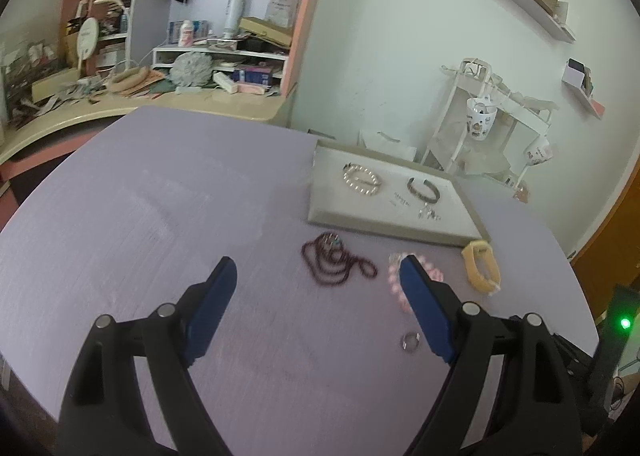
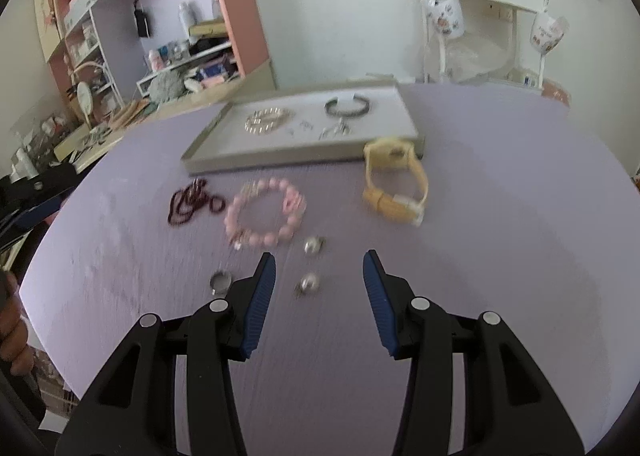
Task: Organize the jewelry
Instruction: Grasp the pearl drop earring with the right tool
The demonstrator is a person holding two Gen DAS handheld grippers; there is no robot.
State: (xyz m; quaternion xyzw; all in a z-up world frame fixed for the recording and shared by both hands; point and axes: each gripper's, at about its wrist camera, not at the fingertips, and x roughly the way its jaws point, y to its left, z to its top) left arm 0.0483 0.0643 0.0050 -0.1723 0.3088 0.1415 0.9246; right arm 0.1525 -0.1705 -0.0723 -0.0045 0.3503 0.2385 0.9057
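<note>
1. Left wrist view takes in a round lavender table (image 1: 160, 195), the largest thing here, with a cluttered pink-edged shelf unit (image 1: 224, 15) behind it and a white wire rack (image 1: 484, 115) hung with printed mugs against the pale wall.
2. Toward the table's far side lies a shallow rectangular grey jewelry tray (image 2: 208, 161) with a pale lining. Inside it rest a gold beaded bracelet (image 2: 266, 120), a dark open cuff bangle (image 2: 347, 107) and some small silver pieces (image 2: 334, 130) too blurred to name.
3. Left gripper (image 1: 316, 260) hangs over the table with its blue-padded jaws released wide and nothing between them; its right finger hides part of the pink bracelet.
4. Right gripper (image 2: 320, 254) hangs with its jaws parted and empty, a small silver ring (image 2: 308, 283) lying on the table between the fingertips, untouched.
5. A yellow strap watch (image 2: 394, 179) lies just beside the tray's near right corner.
6. A pink beaded bracelet (image 2: 264, 213) lies in front of the tray, near the watch.
7. A coiled dark red bead necklace (image 2: 192, 201) lies just left of the pink bracelet.
8. A second small silver ring (image 2: 313, 244) sits near the pink bracelet, and a flat silver band ring (image 2: 221, 280) lies just beside the right gripper's left finger.
</note>
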